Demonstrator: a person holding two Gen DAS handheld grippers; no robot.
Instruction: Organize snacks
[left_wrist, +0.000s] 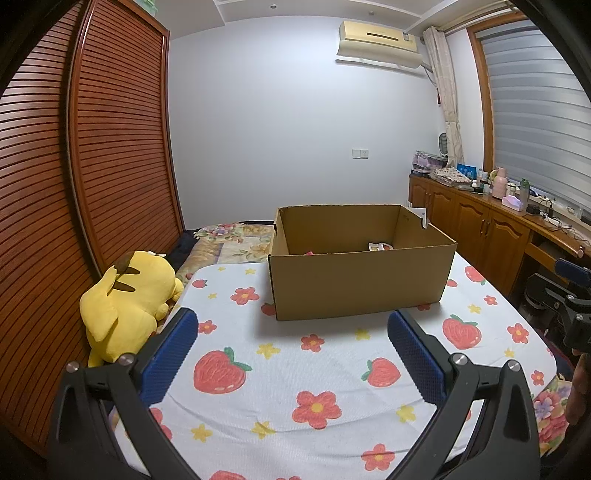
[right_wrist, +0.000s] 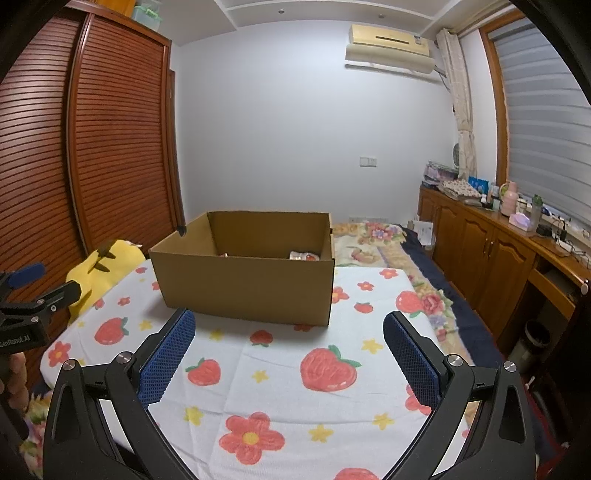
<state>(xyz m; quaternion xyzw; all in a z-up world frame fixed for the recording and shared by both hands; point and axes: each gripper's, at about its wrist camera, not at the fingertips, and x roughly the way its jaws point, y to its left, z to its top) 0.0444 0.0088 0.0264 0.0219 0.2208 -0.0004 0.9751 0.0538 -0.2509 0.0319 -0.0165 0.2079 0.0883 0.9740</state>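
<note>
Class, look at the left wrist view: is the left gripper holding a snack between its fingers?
No. The left gripper is open, and only the strawberry-print cloth shows between its blue fingers.

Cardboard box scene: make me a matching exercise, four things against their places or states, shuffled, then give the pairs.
Things:
1. cardboard box
2. yellow plush toy
3. snack packet
4. left gripper

Places or states:
A. inside the box, on its floor
B. lying off the left edge of the strawberry cloth, by the wardrobe
C. jaws wide apart, holding nothing
D. open-topped, standing on the strawberry cloth

Pairs: 1-D, 2-B, 3-A, 4-C
</note>
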